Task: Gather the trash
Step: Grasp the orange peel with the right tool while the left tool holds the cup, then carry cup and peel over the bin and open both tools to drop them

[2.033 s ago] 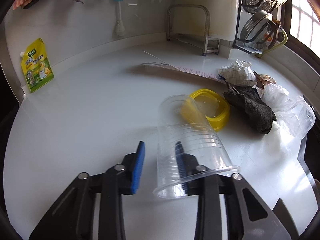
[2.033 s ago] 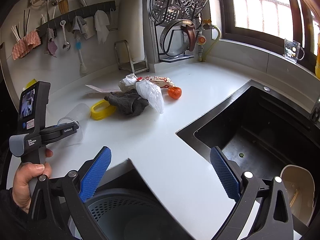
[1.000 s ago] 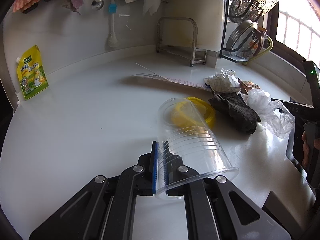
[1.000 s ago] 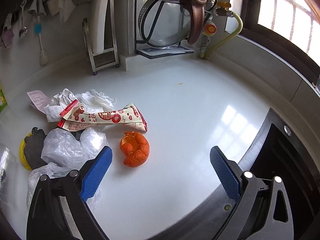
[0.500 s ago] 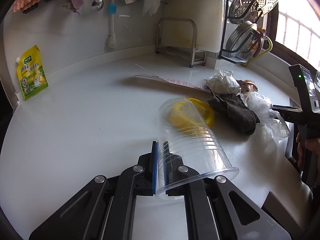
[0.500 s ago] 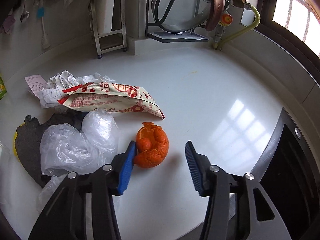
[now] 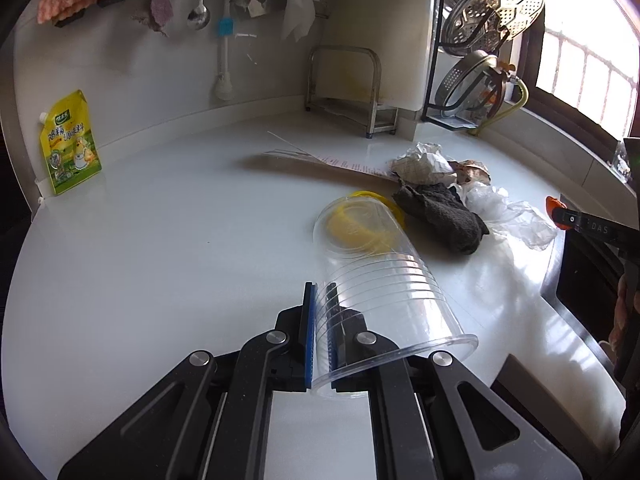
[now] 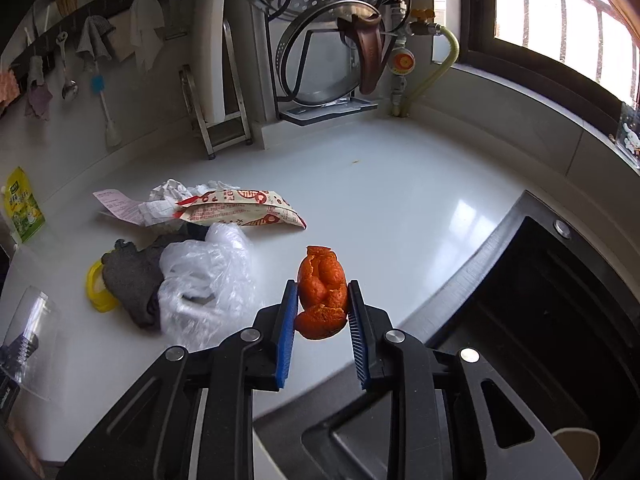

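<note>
My left gripper (image 7: pixel 322 320) is shut on the wall of a clear plastic cup (image 7: pixel 380 276), which lies tilted with its rim toward me; the cup also shows in the right wrist view (image 8: pixel 34 332). My right gripper (image 8: pixel 322 320) is shut on an orange peel (image 8: pixel 322 292) and holds it above the white counter (image 8: pixel 400 200). On the counter lie a yellow lid (image 7: pixel 360 224), a dark cloth (image 7: pixel 440 212), a clear plastic bag (image 8: pixel 208 276), crumpled paper (image 7: pixel 424 164), a printed snack wrapper (image 8: pixel 240 210) and a receipt (image 8: pixel 120 204).
A black sink (image 8: pixel 560 300) lies right of the counter. A yellow pouch (image 7: pixel 70 144) leans on the back wall. A metal stand (image 7: pixel 352 92) and a rack with steamer and lids (image 7: pixel 488 40) stand at the back. Utensils and cloths hang on the wall.
My right gripper has closed on the orange peel and lifted it off the counter. My left gripper stays shut on the cup, hardly moved.
</note>
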